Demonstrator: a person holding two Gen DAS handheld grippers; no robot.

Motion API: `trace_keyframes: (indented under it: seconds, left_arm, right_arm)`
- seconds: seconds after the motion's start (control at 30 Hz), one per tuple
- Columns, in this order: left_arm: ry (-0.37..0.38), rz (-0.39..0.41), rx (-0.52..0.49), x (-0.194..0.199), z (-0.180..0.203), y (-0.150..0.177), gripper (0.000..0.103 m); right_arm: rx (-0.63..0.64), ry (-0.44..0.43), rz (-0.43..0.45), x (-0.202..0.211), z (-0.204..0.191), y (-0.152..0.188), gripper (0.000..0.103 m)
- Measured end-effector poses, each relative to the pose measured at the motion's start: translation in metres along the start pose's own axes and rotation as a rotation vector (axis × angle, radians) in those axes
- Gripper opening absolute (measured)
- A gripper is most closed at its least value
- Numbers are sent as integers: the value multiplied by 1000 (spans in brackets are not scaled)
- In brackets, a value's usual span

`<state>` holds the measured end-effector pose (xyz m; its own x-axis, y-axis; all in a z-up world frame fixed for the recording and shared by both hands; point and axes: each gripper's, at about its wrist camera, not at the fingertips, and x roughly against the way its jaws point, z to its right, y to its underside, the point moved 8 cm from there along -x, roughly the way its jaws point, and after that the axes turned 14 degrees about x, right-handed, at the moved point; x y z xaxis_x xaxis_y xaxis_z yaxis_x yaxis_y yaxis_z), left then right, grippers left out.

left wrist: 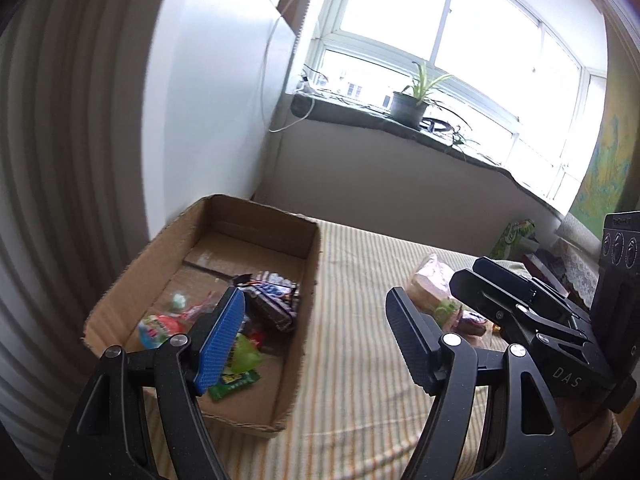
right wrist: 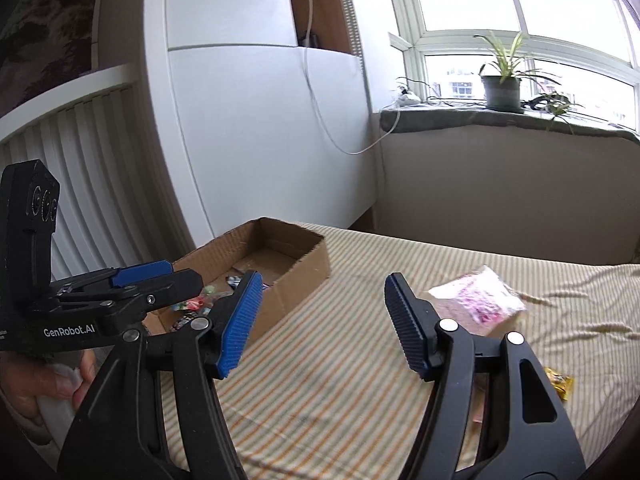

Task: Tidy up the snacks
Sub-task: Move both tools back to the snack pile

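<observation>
While both grippers hang above a bed covered in a yellow striped sheet (left wrist: 360, 360), neither one grasps anything. The left gripper (left wrist: 316, 340) has its 2 fingers spread wide and released, with bare sheet between them. Its left finger overlaps the near end of a shallow cardboard box (left wrist: 308, 280) that lies on the sheet against a white cabinet (left wrist: 208, 80). Inside the box lies a heap of snacks (left wrist: 240, 332): dark wrapped bars, a green packet and red and blue wrappers. The right gripper (right wrist: 324, 320) is likewise spread apart and released, over bare sheet to the right of the box.

A clear bag with pink contents (right wrist: 480, 300) lies on the sheet just beyond the right gripper's right finger, outside the box. A small yellow wrapper (right wrist: 560, 384) lies nearer, by the same finger's arm.

From the left wrist, the box's contents show plainly, and more loose snacks (left wrist: 452, 308) lie past the right finger, partly hidden by the right gripper's body (left wrist: 520, 312). A green carton (left wrist: 512, 236) stands farther back.

From the right wrist, only a sliver of the box's contents shows, and the left gripper's body (right wrist: 100, 300) crosses in front of the box. A hand (right wrist: 40, 388) shows beneath it. A potted plant (right wrist: 502, 80) stands on the windowsill in both views.
</observation>
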<state>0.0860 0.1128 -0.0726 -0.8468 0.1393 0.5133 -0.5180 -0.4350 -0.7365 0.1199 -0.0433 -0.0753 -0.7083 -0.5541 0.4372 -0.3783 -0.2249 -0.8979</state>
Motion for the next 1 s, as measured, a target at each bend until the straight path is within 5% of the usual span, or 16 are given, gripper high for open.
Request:
trace_keyframes:
  seconds: [0.4,1.0]
  left_arm:
    - [141,-96,-181,-30,125,42,73]
    - [172,-145,-227,-59,148,47,73]
  right_arm:
    - [-175,241,-11,89,130,60,68]
    - [-111,219,-70,58,133,60,68]
